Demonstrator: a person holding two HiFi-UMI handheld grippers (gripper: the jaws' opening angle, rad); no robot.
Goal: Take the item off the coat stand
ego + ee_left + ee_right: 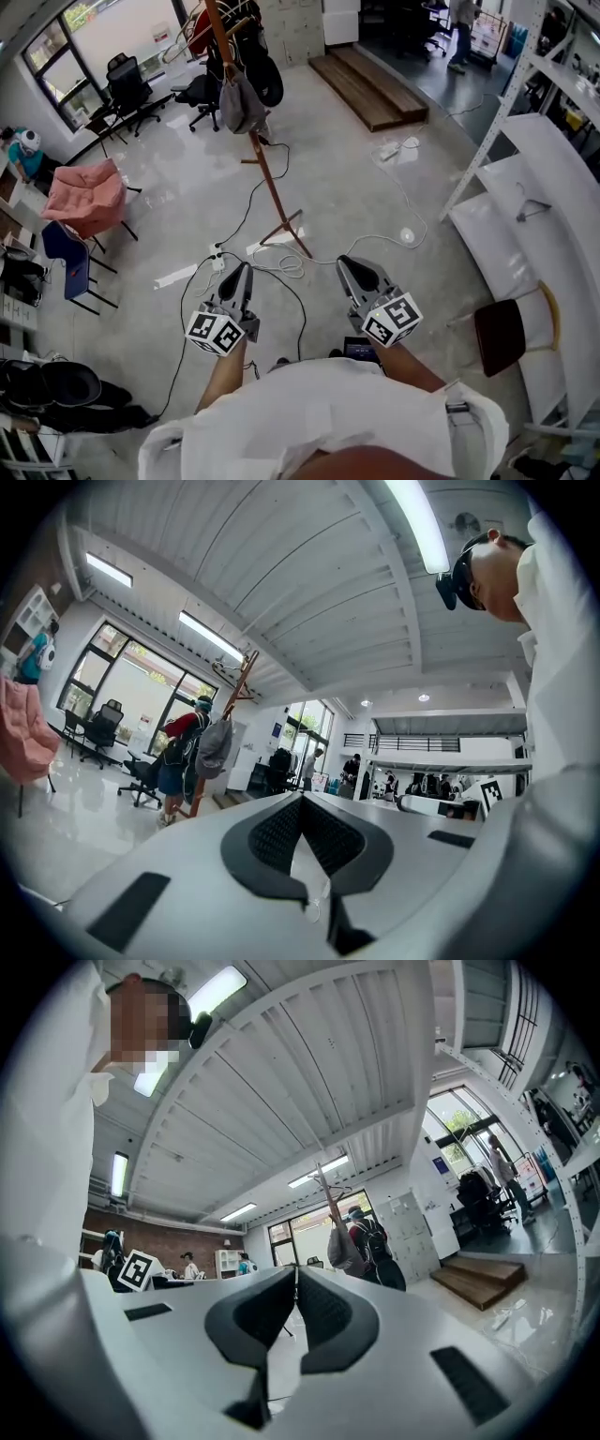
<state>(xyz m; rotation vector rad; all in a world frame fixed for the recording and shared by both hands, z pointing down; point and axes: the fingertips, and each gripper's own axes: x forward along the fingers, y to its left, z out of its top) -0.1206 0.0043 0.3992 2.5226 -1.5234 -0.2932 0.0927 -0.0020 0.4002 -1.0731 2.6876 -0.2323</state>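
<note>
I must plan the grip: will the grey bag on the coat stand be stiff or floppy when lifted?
Probably floppy: the grey bag hangs slack and sagging. The coat stand looks slender, so it may wobble.

Head view looks steeply down from above at floor (pixel 356 178) and stand (pixel 270 178) ahead; both gripper views sit low, tilted up along their jaws toward ceiling (pixel 309 583); all three share the stand, well off.

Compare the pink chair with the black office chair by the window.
The pink chair is bulky and padded on thin straight legs; the black office chair has a tall back on a star base. The black office chair stands beside the window, the pink chair farther from it. Both stand upright.
</note>
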